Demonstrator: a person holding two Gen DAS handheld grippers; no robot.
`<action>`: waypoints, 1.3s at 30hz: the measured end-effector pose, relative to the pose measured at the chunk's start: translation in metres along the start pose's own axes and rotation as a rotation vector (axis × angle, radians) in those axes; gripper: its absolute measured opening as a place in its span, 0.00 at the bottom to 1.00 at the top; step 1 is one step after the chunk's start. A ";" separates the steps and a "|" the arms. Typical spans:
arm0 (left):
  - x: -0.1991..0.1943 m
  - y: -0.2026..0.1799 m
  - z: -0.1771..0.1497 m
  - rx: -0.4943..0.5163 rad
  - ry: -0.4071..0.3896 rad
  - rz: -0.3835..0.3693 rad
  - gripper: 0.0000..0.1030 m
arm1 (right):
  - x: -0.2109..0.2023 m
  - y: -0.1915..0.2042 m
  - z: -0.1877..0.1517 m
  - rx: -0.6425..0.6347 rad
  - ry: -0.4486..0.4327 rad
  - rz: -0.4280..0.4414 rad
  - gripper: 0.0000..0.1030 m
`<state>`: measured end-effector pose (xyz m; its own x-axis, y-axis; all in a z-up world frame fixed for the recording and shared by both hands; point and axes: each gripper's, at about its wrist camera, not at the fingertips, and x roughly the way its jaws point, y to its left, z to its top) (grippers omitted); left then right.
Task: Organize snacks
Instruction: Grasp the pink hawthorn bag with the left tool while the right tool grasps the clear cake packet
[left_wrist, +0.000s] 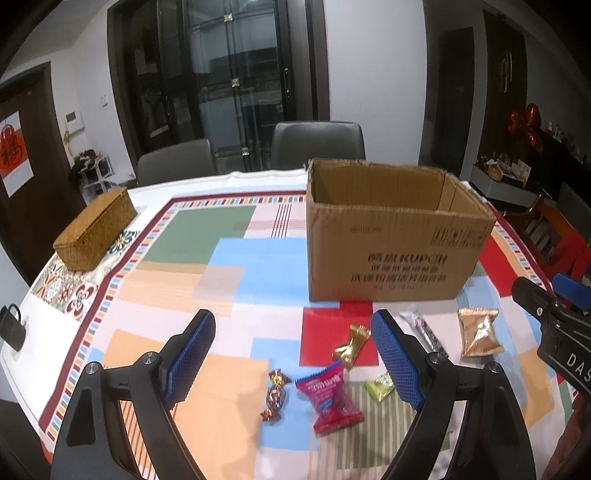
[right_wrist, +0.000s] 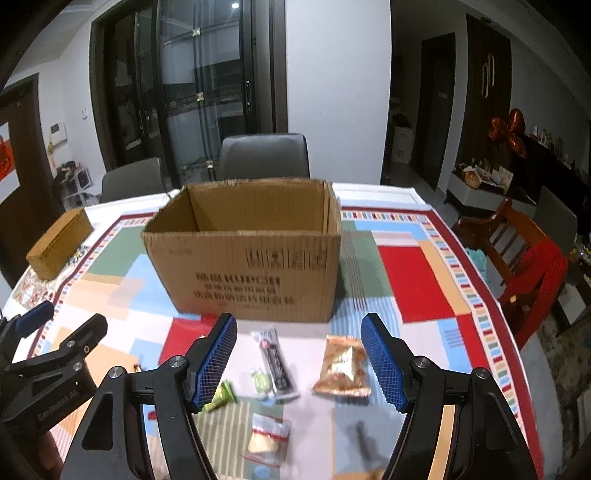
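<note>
An open cardboard box (left_wrist: 391, 236) stands on the patterned tablecloth; it also shows in the right wrist view (right_wrist: 247, 258). My left gripper (left_wrist: 291, 360) is open above a red packet (left_wrist: 330, 397), a gold candy (left_wrist: 351, 345), a dark red candy (left_wrist: 275, 395) and a green packet (left_wrist: 380, 386). My right gripper (right_wrist: 299, 365) is open above a black bar (right_wrist: 275, 365), a golden snack bag (right_wrist: 343, 367), a clear packet (right_wrist: 267, 435) and a green packet (right_wrist: 221, 397). The golden bag (left_wrist: 480, 332) and the bar (left_wrist: 424, 330) also show in the left wrist view.
A woven basket (left_wrist: 96, 232) sits at the table's far left, also in the right wrist view (right_wrist: 59, 247). Grey chairs (left_wrist: 317, 144) stand behind the table. A red wooden chair (right_wrist: 517, 258) is at the right. A black object (left_wrist: 11, 325) lies at the left edge.
</note>
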<state>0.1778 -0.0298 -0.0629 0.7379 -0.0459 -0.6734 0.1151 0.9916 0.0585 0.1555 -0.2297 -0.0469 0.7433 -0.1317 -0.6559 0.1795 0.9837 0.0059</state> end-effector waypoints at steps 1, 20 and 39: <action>0.001 0.000 -0.003 -0.004 0.007 0.002 0.84 | 0.001 0.000 -0.004 0.001 0.006 -0.002 0.69; 0.023 -0.003 -0.043 -0.031 0.078 0.009 0.84 | 0.017 0.009 -0.052 -0.014 0.093 -0.018 0.69; 0.060 -0.021 -0.070 0.006 0.184 0.011 0.83 | 0.046 0.023 -0.091 -0.038 0.205 -0.018 0.69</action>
<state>0.1733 -0.0452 -0.1560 0.6049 -0.0118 -0.7962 0.1119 0.9912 0.0703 0.1351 -0.2022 -0.1460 0.5926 -0.1255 -0.7957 0.1641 0.9859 -0.0333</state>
